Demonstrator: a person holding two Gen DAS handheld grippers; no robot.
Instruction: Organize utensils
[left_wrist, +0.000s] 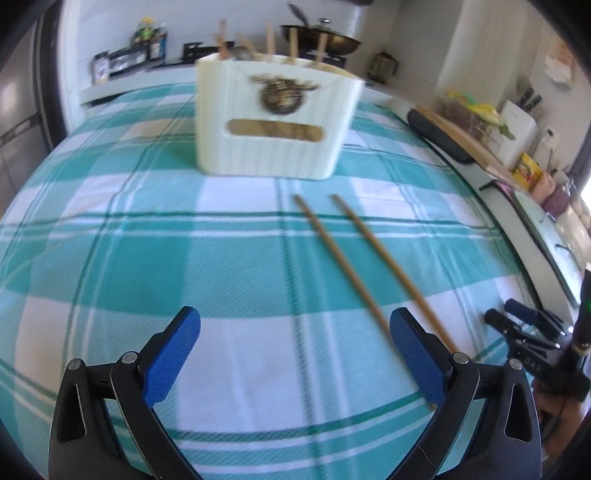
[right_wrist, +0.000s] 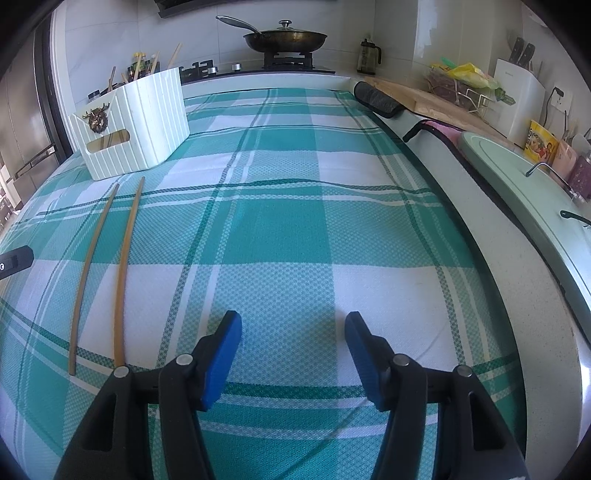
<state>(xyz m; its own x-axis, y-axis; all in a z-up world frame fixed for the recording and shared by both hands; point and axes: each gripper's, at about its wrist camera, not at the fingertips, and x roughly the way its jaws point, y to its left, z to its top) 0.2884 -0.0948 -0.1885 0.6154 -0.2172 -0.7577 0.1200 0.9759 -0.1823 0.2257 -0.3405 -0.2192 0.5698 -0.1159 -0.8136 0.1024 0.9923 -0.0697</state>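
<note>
Two wooden chopsticks (left_wrist: 354, 266) lying side by side, apart, on the teal-and-white checked tablecloth (left_wrist: 147, 240) over the tabletop, just in front of the white ribbed utensil caddy (left_wrist: 277, 118) with more wooden handles standing in it. Left gripper (left_wrist: 295, 354) spread wide, holding nothing, right finger overlapping the chopsticks' near ends. Right gripper (right_wrist: 293, 354) parted, empty, above bare cloth.

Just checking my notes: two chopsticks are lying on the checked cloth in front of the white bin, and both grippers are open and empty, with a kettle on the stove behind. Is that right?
Almost. On the stove sits a lidded frying pan, not a kettle, as the right wrist view shows. The two chopsticks do lie on the checked cloth before the white bin, and the left gripper and right gripper are open and empty.
</note>
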